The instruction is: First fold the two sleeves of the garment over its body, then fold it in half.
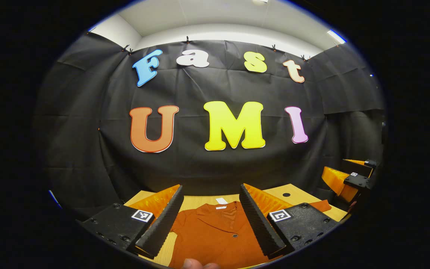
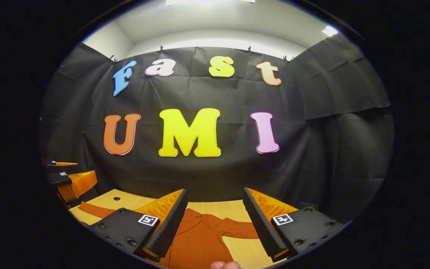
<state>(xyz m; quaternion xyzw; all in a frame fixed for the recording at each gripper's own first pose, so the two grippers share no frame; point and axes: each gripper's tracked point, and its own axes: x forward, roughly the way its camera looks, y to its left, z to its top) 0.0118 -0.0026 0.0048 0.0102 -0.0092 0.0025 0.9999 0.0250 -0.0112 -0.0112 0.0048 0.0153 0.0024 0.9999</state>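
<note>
The garment (image 1: pixel 215 233) — a rust-orange buttoned shirt — lies flat on the wooden table (image 1: pixel 293 191), collar toward the booth wall. A white label (image 1: pixel 221 201) shows at the neckline, and one dark button (image 1: pixel 234 235) is visible on the front placket.

Left gripper (image 1: pixel 211 220): jaws spread wide, holding nothing, raised above the shirt's chest and collar area. In the left gripper view the right gripper (image 1: pixel 349 179) appears at the far right edge, beyond the table corner, near the end of one sleeve (image 1: pixel 321 205) that extends outward and flat.

Right gripper (image 2: pixel 215 224): jaws likewise spread wide and empty, positioned over the body of the shirt. In the right gripper view a sleeve (image 2: pixel 237 228) runs out sideways across the table (not folded over the body), and the opposite sleeve (image 2: pixel 95 210) stretches toward the left gripper (image 2: pixel 69 181) at the far left edge.

A fingertip (image 2: pixel 225 265) of the person intrudes at the bottom edge of the right gripper view.
</note>
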